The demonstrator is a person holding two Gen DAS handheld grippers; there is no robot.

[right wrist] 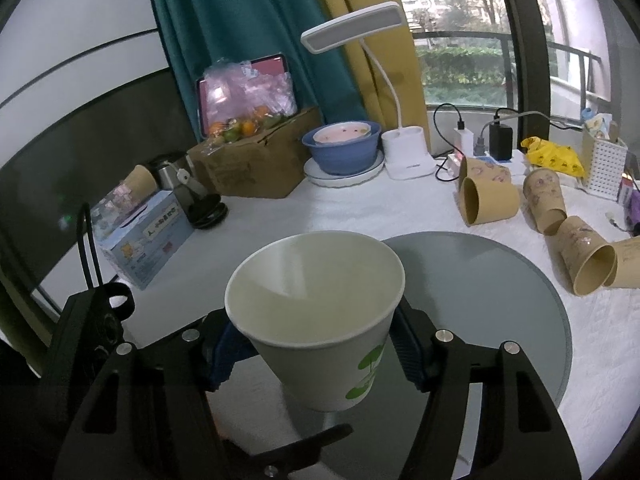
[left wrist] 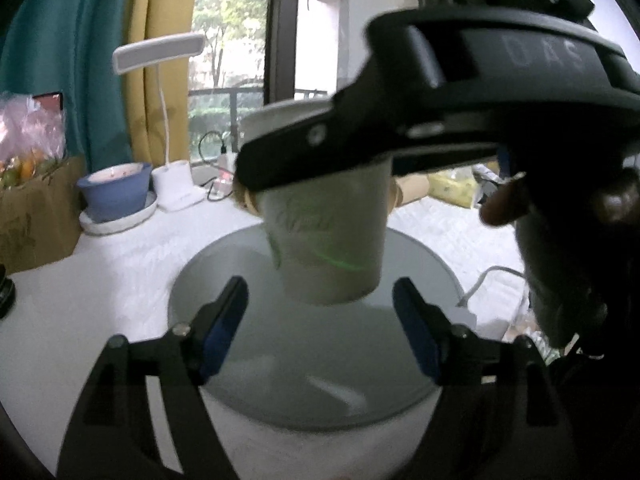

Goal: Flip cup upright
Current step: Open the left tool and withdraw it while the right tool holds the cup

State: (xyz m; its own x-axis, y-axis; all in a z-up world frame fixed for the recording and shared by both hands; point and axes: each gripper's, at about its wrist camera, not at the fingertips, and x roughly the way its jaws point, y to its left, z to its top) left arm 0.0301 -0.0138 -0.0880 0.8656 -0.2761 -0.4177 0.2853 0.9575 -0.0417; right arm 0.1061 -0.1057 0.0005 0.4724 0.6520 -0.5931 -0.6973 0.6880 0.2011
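Note:
A white paper cup with a green logo point(right wrist: 320, 320) is held mouth up in my right gripper point(right wrist: 316, 352), which is shut on its sides just above the round grey tray point(right wrist: 500, 280). In the left wrist view the same cup point(left wrist: 328, 236) hangs over the tray point(left wrist: 320, 360), with the right gripper's black finger across its upper part. My left gripper point(left wrist: 320, 320) is open and empty, its blue pads just in front of and below the cup's base, not touching it.
Several brown paper cups point(right wrist: 490, 200) lie on their sides on the white tablecloth at the right. A blue bowl on a plate point(right wrist: 342, 150), a white desk lamp point(right wrist: 404, 152), a cardboard box point(right wrist: 248, 168), a tissue box point(right wrist: 144, 236) and chargers stand at the back.

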